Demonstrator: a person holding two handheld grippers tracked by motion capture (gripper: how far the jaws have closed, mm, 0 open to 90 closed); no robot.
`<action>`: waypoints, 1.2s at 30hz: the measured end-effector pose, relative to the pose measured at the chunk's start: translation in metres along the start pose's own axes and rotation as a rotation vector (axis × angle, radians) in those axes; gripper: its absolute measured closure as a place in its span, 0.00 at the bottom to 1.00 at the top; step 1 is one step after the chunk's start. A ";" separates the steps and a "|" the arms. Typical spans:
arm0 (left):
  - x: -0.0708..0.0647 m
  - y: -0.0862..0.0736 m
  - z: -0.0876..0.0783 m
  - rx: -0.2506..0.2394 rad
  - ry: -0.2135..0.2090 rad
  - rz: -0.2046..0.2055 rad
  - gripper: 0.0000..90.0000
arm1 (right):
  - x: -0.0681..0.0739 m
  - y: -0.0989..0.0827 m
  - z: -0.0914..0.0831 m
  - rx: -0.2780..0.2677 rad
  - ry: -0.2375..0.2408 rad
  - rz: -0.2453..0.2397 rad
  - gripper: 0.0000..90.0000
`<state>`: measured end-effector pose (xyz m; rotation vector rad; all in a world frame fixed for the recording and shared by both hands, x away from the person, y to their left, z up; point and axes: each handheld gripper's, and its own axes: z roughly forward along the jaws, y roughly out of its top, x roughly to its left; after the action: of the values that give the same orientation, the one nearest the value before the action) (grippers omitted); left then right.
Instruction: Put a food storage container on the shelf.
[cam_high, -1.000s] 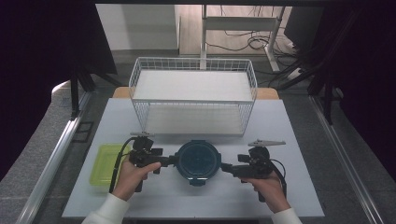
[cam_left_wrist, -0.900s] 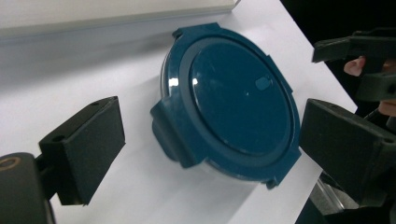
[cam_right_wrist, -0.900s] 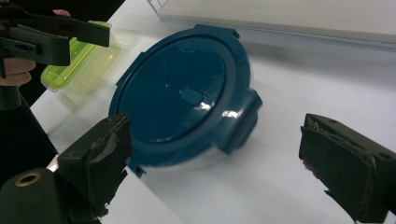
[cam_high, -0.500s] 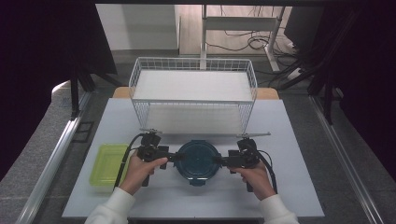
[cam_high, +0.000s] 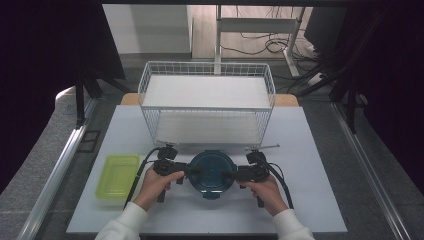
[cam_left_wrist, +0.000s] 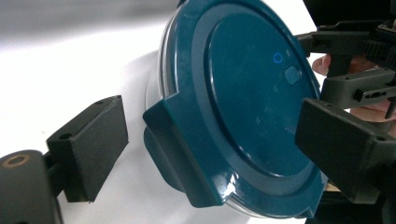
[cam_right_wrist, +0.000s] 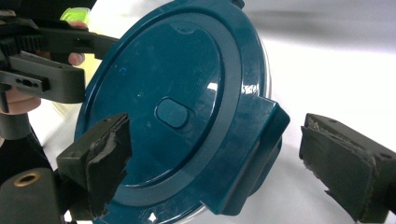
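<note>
Container: round, clear-walled container (cam_high: 211, 186) with a dark teal lid (cam_high: 212, 171), on the white table (cam_high: 310, 150), near the front edge, centred between the two hands. It sits just in front of the wire basket (cam_high: 150, 87).
Lid detail: flat top with a raised ring, a small oval button near the middle (cam_right_wrist: 173, 112), and a squared clasp tab on each side (cam_left_wrist: 180, 154) (cam_right_wrist: 254, 149).
Left gripper (cam_high: 192, 170): held in the left hand (cam_high: 156, 184), pointing in at the container's left side. In the left gripper view its jaws are spread wide, one on either side of the near clasp tab, not pressing it; a clear gap shows at the left jaw, and the right jaw overlaps the lid's far edge.
Right gripper (cam_high: 227, 175): held in the right hand (cam_high: 263, 192), pointing in at the container's right side. In the right gripper view the jaws stand spread, straddling the clasp tab, with a gap at the right jaw; the left jaw lies over the lid.
Basket: white wire, two white shelves, behind the container, touching nothing in front.
Tray: yellow-green shallow tray (cam_high: 118, 175) at the table's left, well apart from the container.
Other: thin metal rod (cam_high: 263, 147) lying on the table just right of the basket's front.
</note>
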<state>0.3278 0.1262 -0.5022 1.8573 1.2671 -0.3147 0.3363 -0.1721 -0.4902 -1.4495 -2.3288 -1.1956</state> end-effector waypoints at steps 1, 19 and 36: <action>0.000 0.000 0.000 0.000 0.000 0.000 0.11 | 0.000 0.000 0.000 0.000 0.000 0.000 0.10; 0.002 -0.007 0.010 0.024 -0.068 -0.110 0.25 | -0.008 -0.004 0.006 0.027 0.081 0.200 0.28; -0.019 -0.016 -0.005 -0.009 -0.010 -0.057 0.35 | 0.007 -0.013 -0.008 -0.017 0.065 0.213 0.37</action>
<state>0.3039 0.1197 -0.4955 1.8122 1.3147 -0.3478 0.3197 -0.1761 -0.4885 -1.5925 -2.0664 -1.1874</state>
